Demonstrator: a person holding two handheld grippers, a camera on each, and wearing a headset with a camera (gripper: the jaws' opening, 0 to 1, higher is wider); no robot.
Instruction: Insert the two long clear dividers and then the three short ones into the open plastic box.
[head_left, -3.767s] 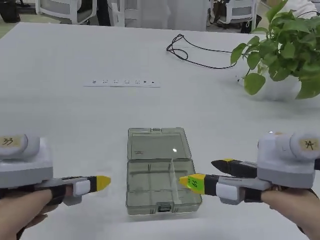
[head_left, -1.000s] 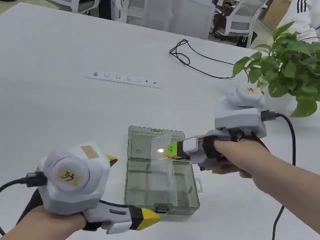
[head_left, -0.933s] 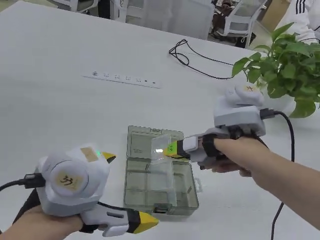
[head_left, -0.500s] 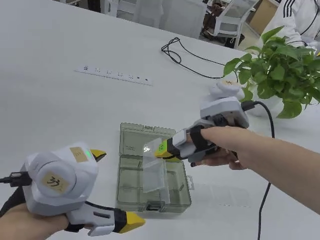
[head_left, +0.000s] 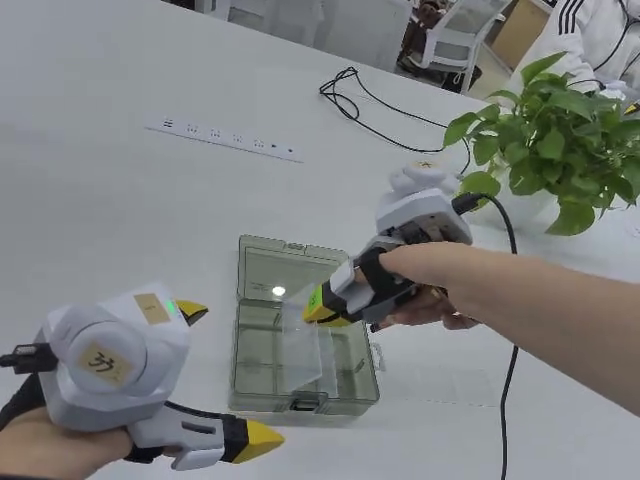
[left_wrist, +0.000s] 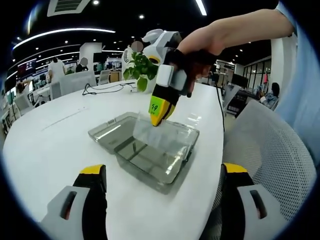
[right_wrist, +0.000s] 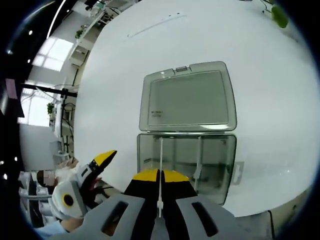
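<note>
Clear divider (head_left: 300, 348) apparently pinched between right gripper (head_left: 316, 309) jaws.

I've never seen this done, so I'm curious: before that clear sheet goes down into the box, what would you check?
1. Lid lies open: ok.
2. Fingers of the right gripper shut on the divider: ok.
3. Divider hangs over the box: ok.
4. Divider lined up to slide in: cannot tell.
5. Left gripper open, apart from the box: ok.

White table (head_left: 100, 120) carries open plastic box (head_left: 270, 265), power strip (head_left: 225, 140), black cable (head_left: 370, 100), potted plant (head_left: 540, 120).
</note>
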